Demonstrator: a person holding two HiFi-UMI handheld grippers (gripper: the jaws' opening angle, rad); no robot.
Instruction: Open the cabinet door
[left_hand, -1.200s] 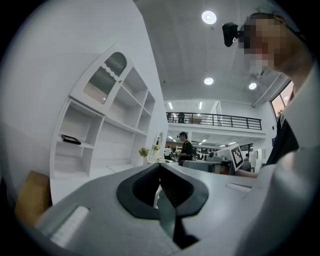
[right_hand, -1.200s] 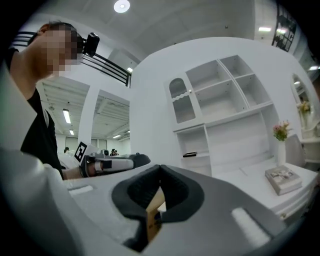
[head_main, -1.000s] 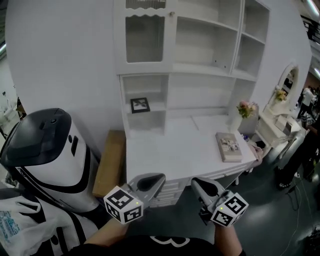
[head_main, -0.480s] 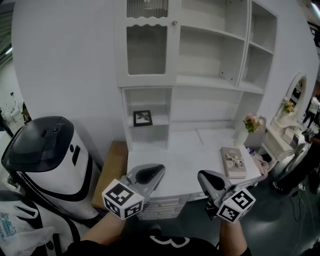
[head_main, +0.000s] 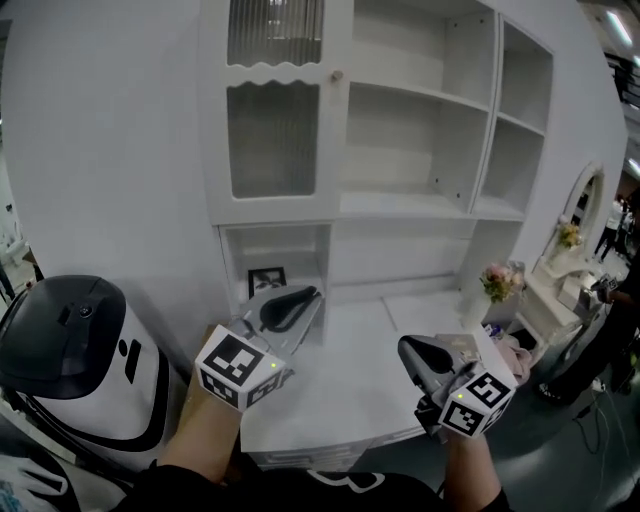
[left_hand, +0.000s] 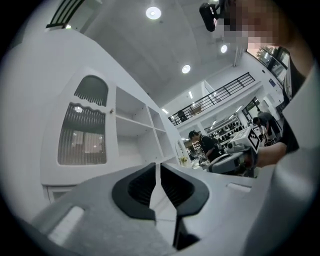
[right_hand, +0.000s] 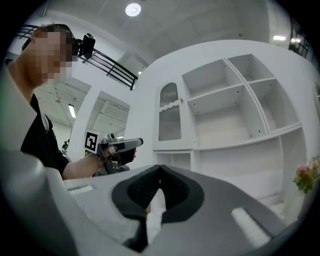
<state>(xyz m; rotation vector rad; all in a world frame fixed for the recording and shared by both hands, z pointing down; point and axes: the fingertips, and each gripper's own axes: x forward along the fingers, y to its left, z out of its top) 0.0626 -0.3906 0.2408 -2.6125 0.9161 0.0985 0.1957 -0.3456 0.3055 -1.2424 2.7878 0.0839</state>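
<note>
The white cabinet door, with ribbed glass panes and a small knob on its right edge, is closed at the top left of the hutch. My left gripper is raised below it, near the small cubby. Its jaws are all but together and just opening, with nothing between them. In the left gripper view, the door and knob lie ahead, up and to the left of the left gripper. My right gripper is shut and empty, lower over the desk. The right gripper faces the door.
The hutch has open shelves right of the door and a framed picture in the cubby. The white desk top lies below, with flowers at its right. A white and black machine stands at the left.
Both grippers have risen and moved toward the hutch. The left one rose more and rolled, and the view has tilted up to show the whole door.
</note>
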